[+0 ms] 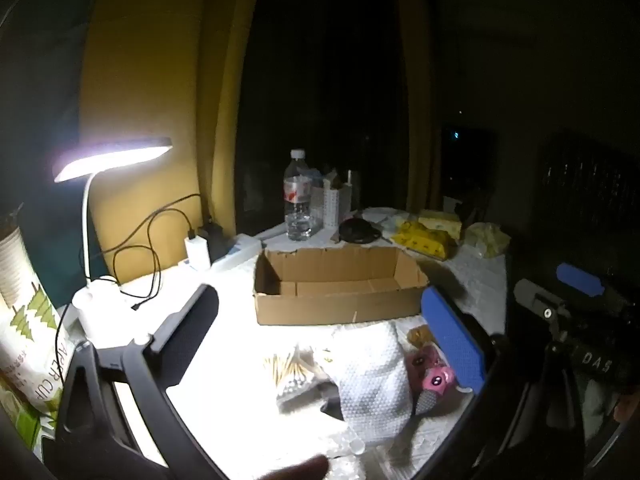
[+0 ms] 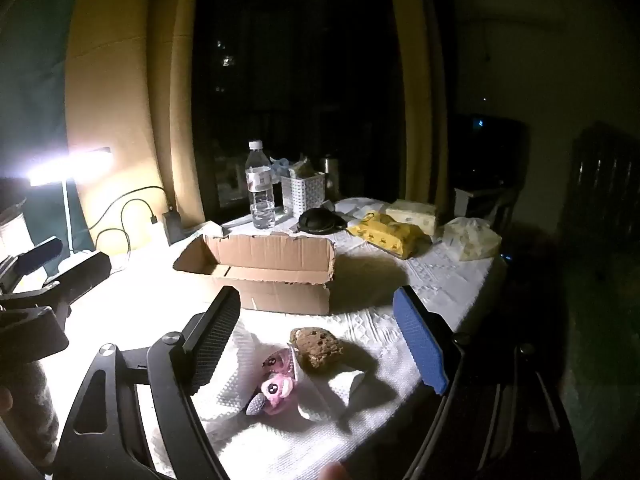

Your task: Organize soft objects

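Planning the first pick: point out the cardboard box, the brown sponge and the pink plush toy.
cardboard box [image 2: 276, 292], right wrist view, on its front wall.
brown sponge [image 2: 316, 346], right wrist view, on its top face.
pink plush toy [image 2: 276, 390], right wrist view, on its face.

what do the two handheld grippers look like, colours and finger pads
Both match: the left gripper and right gripper have black frames with triangular cut-outs and round silver bolts. Each carries one black finger with a ribbed pad and one with a dotted blue pad. The right gripper's body shows white lettering.
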The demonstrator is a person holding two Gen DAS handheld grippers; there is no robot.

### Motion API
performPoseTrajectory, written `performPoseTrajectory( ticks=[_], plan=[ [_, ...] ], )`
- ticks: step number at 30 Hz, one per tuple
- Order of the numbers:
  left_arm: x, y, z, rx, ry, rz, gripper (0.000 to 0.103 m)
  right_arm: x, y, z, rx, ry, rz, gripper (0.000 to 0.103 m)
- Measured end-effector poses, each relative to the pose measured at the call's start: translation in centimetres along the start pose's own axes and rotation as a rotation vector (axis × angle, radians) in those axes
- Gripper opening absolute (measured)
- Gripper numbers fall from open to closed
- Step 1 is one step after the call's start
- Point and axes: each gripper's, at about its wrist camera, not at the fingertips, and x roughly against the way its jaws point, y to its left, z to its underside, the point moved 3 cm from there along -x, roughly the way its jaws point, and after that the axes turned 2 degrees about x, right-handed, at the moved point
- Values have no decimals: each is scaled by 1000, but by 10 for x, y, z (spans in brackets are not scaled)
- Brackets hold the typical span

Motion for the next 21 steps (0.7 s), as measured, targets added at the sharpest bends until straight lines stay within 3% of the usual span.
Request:
performPoseTrajectory(
  ticks=[21],
  plan=[
    [1,-8,6,-15,36,-1,103,6,-2,-2,-14,16,-20,82]
  ],
)
